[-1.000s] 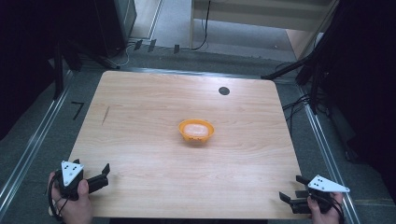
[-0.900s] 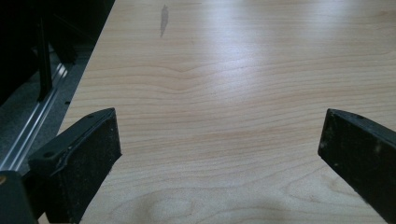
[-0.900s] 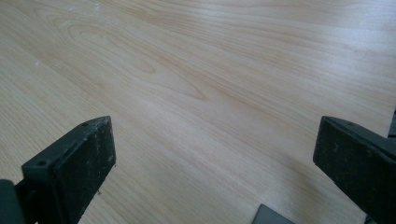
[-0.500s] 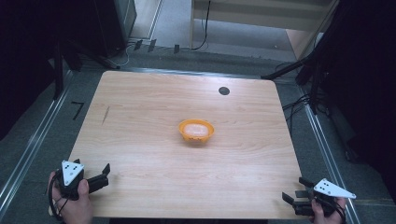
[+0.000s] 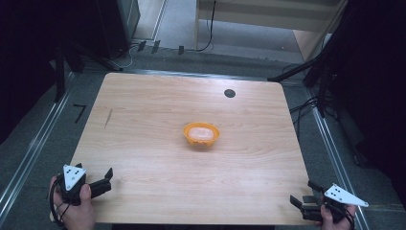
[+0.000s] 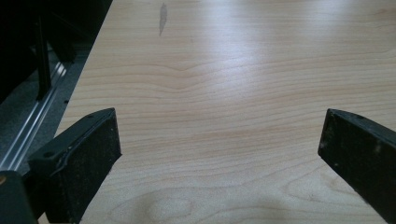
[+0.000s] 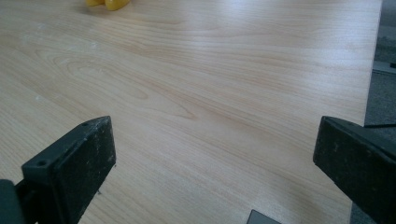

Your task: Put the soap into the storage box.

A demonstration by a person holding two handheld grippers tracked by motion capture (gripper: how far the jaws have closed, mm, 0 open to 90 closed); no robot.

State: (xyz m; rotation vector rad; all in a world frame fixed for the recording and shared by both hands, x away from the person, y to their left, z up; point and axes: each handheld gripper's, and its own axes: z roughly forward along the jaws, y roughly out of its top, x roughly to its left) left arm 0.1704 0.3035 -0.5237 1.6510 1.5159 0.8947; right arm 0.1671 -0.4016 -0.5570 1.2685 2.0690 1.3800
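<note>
An orange bowl with something pale inside stands at the middle of the wooden table. My left gripper rests at the near left corner in a person's hand, jaws wide open over bare wood. At the near right corner, my right gripper is also held by a hand and open, with nothing between its jaws. The bowl's edge peeks in at the top left of the right gripper view. Both grippers are far from the bowl.
A black round grommet sits in the tabletop at the back right. A short dark mark lies near the left edge, also seen as a dark mark ahead of the left gripper. Metal rails, stands and cables surround the table on the floor.
My right gripper has drifted slightly toward the near right corner. The left gripper and the bowl have stayed put.
</note>
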